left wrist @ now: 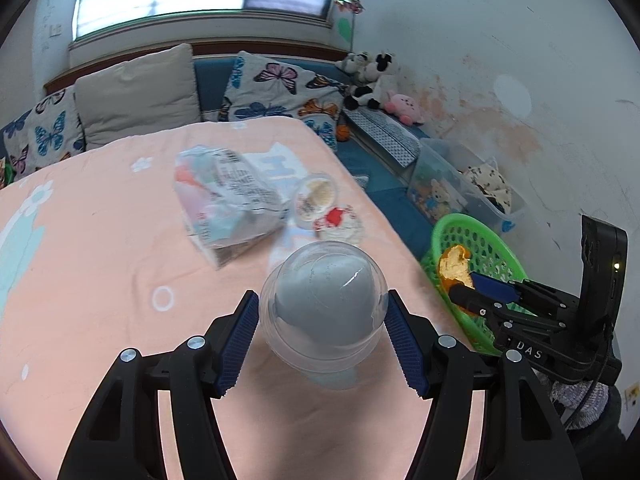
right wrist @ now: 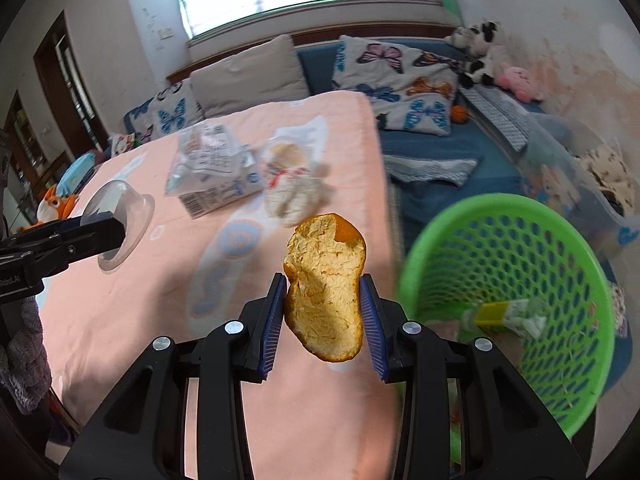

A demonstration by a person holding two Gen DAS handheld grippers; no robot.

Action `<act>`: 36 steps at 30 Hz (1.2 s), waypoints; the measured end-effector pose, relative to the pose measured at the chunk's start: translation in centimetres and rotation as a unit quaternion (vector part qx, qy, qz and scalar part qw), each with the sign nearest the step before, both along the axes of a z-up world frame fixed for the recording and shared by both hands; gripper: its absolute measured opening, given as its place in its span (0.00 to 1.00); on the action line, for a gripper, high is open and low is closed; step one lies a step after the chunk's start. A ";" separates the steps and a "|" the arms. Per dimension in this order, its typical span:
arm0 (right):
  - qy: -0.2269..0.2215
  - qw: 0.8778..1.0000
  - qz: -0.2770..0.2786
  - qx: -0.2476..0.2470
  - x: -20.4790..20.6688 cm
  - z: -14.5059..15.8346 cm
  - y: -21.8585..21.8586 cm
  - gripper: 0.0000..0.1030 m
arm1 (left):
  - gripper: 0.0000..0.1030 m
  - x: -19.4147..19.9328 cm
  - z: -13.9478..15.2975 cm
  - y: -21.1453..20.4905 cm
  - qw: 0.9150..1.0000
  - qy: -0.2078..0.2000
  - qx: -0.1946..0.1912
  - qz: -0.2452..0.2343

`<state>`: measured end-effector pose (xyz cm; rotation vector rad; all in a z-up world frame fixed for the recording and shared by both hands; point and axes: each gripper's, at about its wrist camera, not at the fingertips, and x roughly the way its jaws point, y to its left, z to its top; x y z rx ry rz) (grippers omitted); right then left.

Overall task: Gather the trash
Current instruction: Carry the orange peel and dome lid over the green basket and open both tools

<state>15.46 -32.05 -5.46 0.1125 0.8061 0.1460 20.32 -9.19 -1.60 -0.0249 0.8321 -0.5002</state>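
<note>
Right gripper [right wrist: 325, 322]: closed on peel [right wrist: 325, 286], pads pinching its lower half from both sides.
Peel: long axis upright between the pads, pith side to camera, upper end free above the fingertips.
Basket [right wrist: 560, 408]: green mesh, off the bed's edge, to the right of the peel and lower; mouth tilted toward the gripper; wrapper [right wrist: 504, 316] already inside.
Deciding relation: peel not yet over the basket mouth; likely needs a rightward carry before release.
Right pose: held above the bed [right wrist: 132, 320], pointing forward, near its right edge.
Left gripper [left wrist: 323, 336]: jaws wide, pads touching the sides of dome lid [left wrist: 323, 312]; firm grip or not, cannot tell.
Lid: on the bed, dome up.
Remaining on bed: bag [left wrist: 224, 200], cup [left wrist: 316, 196], napkin [left wrist: 340, 224], well beyond the lid.
Nearer arm to basket: right.
</note>
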 end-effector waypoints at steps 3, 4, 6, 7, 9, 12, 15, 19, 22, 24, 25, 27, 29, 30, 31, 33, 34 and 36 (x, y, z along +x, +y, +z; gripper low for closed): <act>0.000 1.000 -0.017 0.002 -0.5 -0.1 -1.8 0.37 | 0.60 0.0 0.2 -1.4 1.000 -0.001 0.002 -0.010; 0.000 1.000 -0.022 0.003 -0.7 -0.1 -2.3 0.37 | 0.60 0.0 0.3 -1.9 1.000 -0.001 0.001 -0.014; 0.001 0.999 -0.036 0.003 -1.0 -0.1 -3.8 0.37 | 0.60 0.0 0.5 -2.8 1.000 -0.002 0.001 -0.021; 0.002 0.999 -0.041 0.004 -1.2 -0.1 -4.4 0.37 | 0.60 0.0 0.6 -3.3 1.000 -0.003 0.002 -0.025; 0.003 0.999 -0.052 0.006 -1.6 -0.2 -5.6 0.38 | 0.60 -0.1 0.7 -4.3 0.999 -0.005 0.006 -0.034; 0.005 0.997 -0.072 0.009 -2.1 -0.3 -7.5 0.39 | 0.60 0.0 0.9 -6.0 0.999 -0.008 0.010 -0.046; 0.007 0.996 -0.087 0.014 -2.6 -0.4 -8.8 0.42 | 0.60 0.1 1.0 -7.5 0.998 -0.005 0.010 -0.057; 0.006 0.994 -0.105 0.022 -3.2 -0.6 -10.5 0.53 | 0.60 0.3 1.2 -9.6 0.997 -0.003 0.009 -0.071; 0.002 0.993 -0.117 0.028 -3.8 -0.5 -11.5 0.56 | 0.60 0.2 1.3 -11.4 0.996 -0.005 0.013 -0.087; 0.000 0.992 -0.123 0.030 -4.2 -0.3 -12.1 0.58 | 0.60 0.2 1.3 -12.6 0.995 -0.006 0.016 -0.096; -0.002 0.992 -0.126 0.030 -4.6 -0.2 -12.4 0.59 | 0.60 0.1 1.4 -13.2 0.995 -0.006 0.017 -0.101; -0.008 0.991 -0.132 0.029 -5.3 0.2 -12.9 0.61 | 0.60 0.1 1.3 -14.5 0.993 -0.005 0.018 -0.114; -0.012 0.990 -0.137 0.029 -5.9 0.6 -13.3 0.64 | 0.60 0.2 1.2 -15.5 0.992 -0.003 0.019 -0.123; -0.015 0.990 -0.139 0.027 -6.2 0.7 -13.4 0.66 | 0.60 0.2 1.1 -16.3 0.991 0.000 0.021 -0.129; -0.017 0.989 -0.142 0.026 -6.5 0.9 -13.6 0.68 | 0.60 0.2 0.9 -16.9 0.991 0.001 0.023 -0.133; -0.020 0.989 -0.144 0.023 -7.1 1.1 -13.8 0.68 | 0.60 0.3 0.6 -18.2 0.989 0.004 0.029 -0.142; -0.021 0.989 -0.146 0.022 -7.3 1.2 -13.8 0.70 | 0.60 0.3 0.4 -18.8 0.989 0.006 0.032 -0.145; -0.028 0.988 -0.149 0.019 -8.0 1.4 -14.0 0.75 | 0.60 0.4 -0.1 -20.1 0.987 0.011 0.037 -0.153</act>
